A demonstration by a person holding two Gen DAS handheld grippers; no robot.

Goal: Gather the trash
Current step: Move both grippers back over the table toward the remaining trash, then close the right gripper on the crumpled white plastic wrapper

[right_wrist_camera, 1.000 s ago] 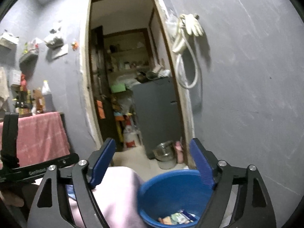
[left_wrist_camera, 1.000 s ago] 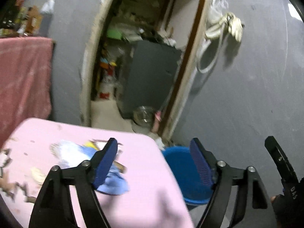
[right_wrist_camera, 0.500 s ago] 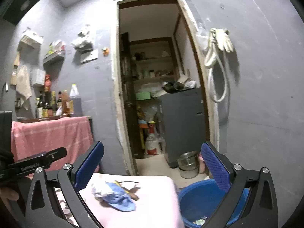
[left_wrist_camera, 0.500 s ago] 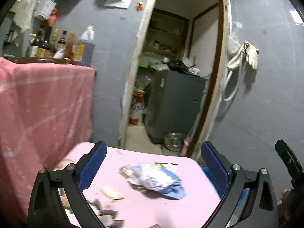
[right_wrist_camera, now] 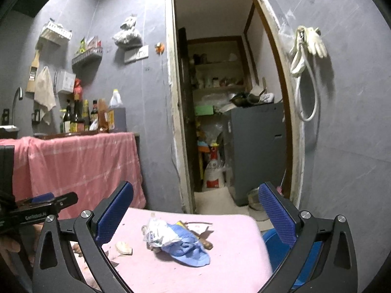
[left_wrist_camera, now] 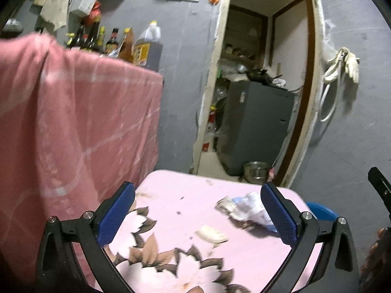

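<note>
Wrapper (right_wrist_camera: 176, 243) — crumpled, long axis slanting toward bucket (right_wrist_camera: 281, 246).

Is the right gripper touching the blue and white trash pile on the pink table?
Apart. In the right wrist view the right gripper stands open and empty, with bare pink table between each finger and the trash pile.

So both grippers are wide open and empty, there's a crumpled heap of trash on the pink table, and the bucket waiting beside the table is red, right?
Not quite: the bucket is blue, not red, as the right wrist view shows it past the table's right edge. The rest holds: the left gripper and right gripper are open and empty, and the crumpled trash lies on the pink table.
</note>
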